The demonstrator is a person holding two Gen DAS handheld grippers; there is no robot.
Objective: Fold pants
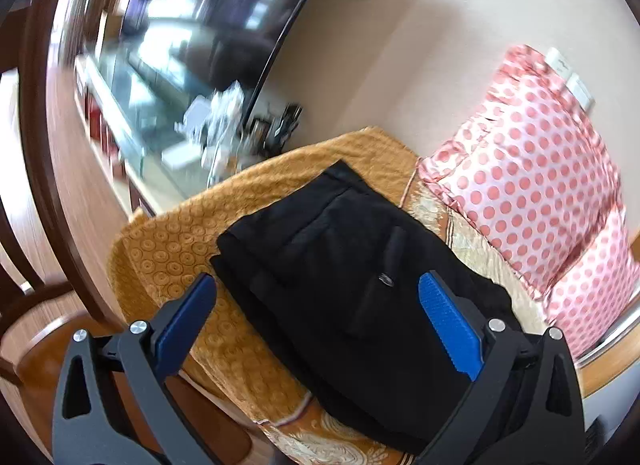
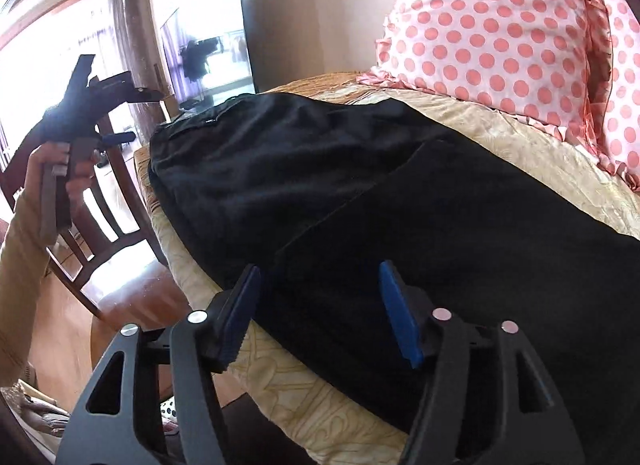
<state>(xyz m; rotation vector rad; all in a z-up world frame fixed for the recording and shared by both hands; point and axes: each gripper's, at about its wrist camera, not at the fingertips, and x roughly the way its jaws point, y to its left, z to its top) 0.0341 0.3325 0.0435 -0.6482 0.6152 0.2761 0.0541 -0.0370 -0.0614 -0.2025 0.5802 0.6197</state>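
Two views, two different reads of the same black pants. From my left wrist camera they show as a compact folded stack with a waistband button and pocket seams facing up, lying on a gold patterned bedspread. From my right wrist camera the pants fill most of the frame, a folded edge running diagonally across them, and only here can I see my left hand gripping the left gripper's handle, raised off to the side near a wooden chair. The long axis of the pants runs away from the right camera toward the television, following the bed's edge; the far end lies near the bed corner. My left gripper hovers above the pants, jaws spread wide, nothing between the blue pads. My right gripper is low over the near end of the pants, jaws parted, holding nothing; whether its tips touch the cloth I cannot tell. A pink polka-dot pillow sits just beside the pants on the wall side, and a second one is stacked by it in the right view. The left view is motion-blurred around the television.
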